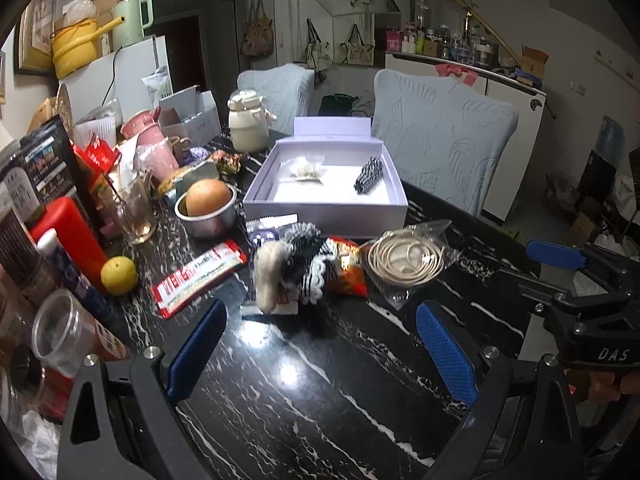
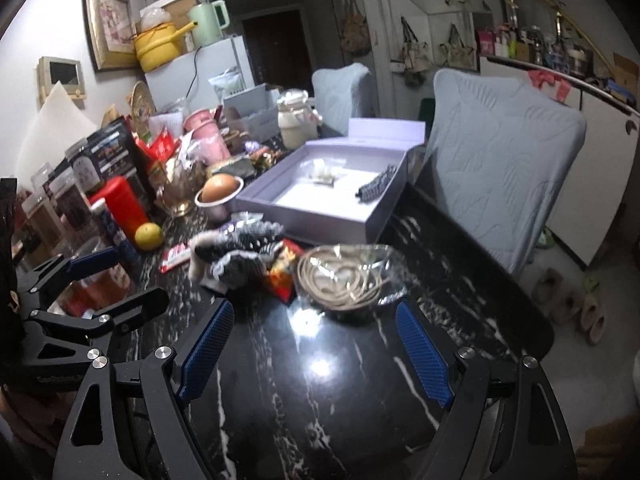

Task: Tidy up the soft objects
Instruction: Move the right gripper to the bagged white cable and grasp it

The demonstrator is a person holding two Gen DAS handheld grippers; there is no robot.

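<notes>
A black-and-white knitted soft piece with a cream fluffy end (image 1: 294, 268) (image 2: 240, 250) lies on the black marble table (image 1: 304, 392), in front of an open lavender box (image 1: 324, 184) (image 2: 320, 196). Inside the box lie a small clear bag of white bits (image 1: 305, 171) (image 2: 322, 174) and a dark beaded scrunchie (image 1: 369, 173) (image 2: 378, 188). A bagged coil of cream cord (image 1: 406, 261) (image 2: 346, 280) rests right of the knit. My left gripper (image 1: 320, 344) is open, short of the knit. My right gripper (image 2: 316, 356) is open, short of the cord bag. Both are empty.
Red snack packets (image 1: 198, 278) (image 1: 348, 268), a lemon (image 1: 119, 275), a metal bowl holding an orange (image 1: 206, 208), a red bottle (image 1: 72, 236), glasses and pink cups crowd the table's left. Two covered chairs (image 1: 444, 140) stand behind. The right gripper shows at the left wrist view's right edge (image 1: 580, 276).
</notes>
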